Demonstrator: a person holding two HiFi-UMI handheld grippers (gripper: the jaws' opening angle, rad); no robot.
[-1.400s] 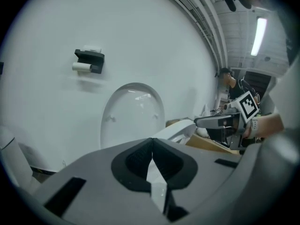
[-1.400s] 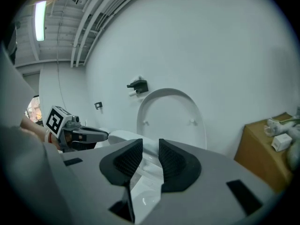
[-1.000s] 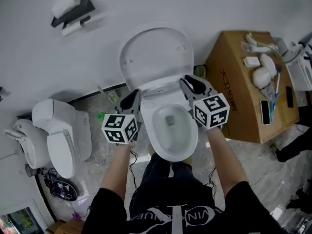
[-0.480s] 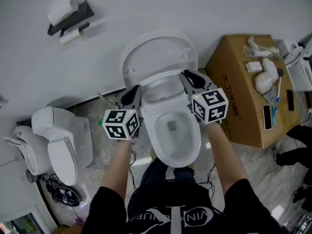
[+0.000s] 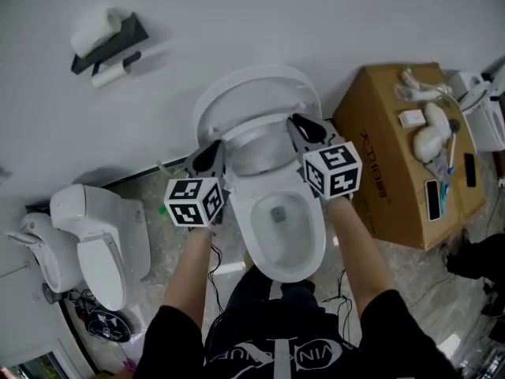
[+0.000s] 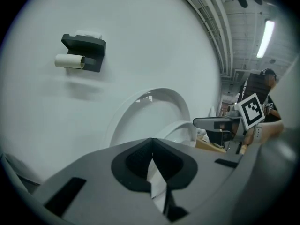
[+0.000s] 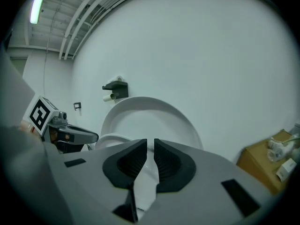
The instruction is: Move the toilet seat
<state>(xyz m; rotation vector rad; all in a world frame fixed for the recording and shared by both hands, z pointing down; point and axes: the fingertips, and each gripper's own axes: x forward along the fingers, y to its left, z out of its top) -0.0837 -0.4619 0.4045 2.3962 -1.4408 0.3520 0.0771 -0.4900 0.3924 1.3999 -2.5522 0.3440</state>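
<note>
A white toilet (image 5: pixel 280 227) stands against the wall with its lid (image 5: pixel 252 93) upright. The toilet seat (image 5: pixel 260 136) is tilted up partway between lid and bowl. My left gripper (image 5: pixel 211 155) is shut, its tips against the seat's left edge, with nothing clamped. My right gripper (image 5: pixel 302 126) is at the seat's right edge, its jaws closing with the white rim between the pads. In the left gripper view the shut jaws (image 6: pixel 151 146) face the lid (image 6: pixel 140 121) and the raised seat (image 6: pixel 180 128). The right gripper view shows a narrow gap (image 7: pixel 150 149) in front of the lid (image 7: pixel 150 121).
A cardboard box (image 5: pixel 394 148) with small white items on top stands right of the toilet. A second toilet (image 5: pixel 99 235) sits on the floor at the left. A black paper-roll holder (image 5: pixel 106 42) hangs on the wall at the upper left.
The seat has risen off the bowl toward the lid, and both grippers have moved up and forward with it. The right jaws have narrowed.
</note>
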